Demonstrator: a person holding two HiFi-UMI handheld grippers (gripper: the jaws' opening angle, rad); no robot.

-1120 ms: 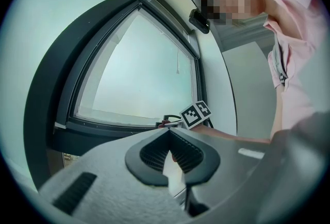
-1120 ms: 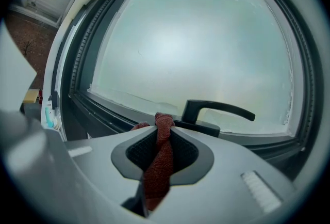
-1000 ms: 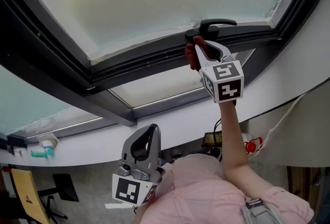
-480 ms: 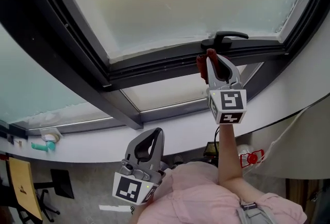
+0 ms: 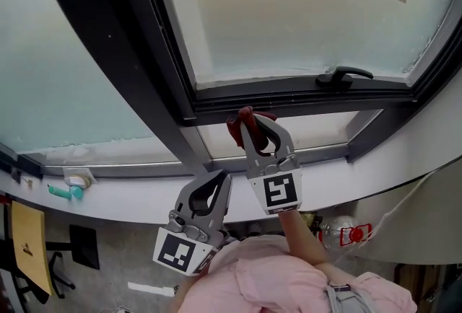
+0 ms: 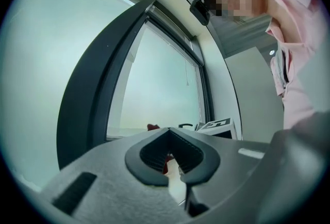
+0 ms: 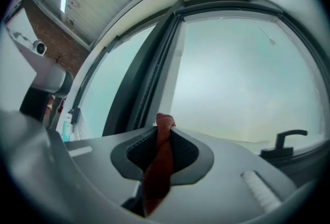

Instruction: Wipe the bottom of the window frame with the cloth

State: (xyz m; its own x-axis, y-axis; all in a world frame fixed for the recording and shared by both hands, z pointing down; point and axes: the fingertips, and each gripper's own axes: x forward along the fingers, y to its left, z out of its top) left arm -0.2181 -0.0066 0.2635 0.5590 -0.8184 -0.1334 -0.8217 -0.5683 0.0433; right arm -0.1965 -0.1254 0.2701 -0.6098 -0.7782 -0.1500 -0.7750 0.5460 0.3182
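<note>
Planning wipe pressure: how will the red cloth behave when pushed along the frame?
Likely floppy: the cloth bunches into a narrow strip between the right gripper's jaws. Probably light, held by that pinch alone. Its loose end may fold over against the frame rather than press flat.

Cloth (image 7: 158, 163) woven, matt; window frame (image 5: 289, 98) dark, smooth, semi-matt; pane (image 5: 303, 9) frosted, translucent.

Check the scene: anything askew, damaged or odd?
Nothing damaged or spilled. One oddity: the red woven cloth is bunched into a narrow twisted strip in the right claw, with only a small tip poking past it.
</note>
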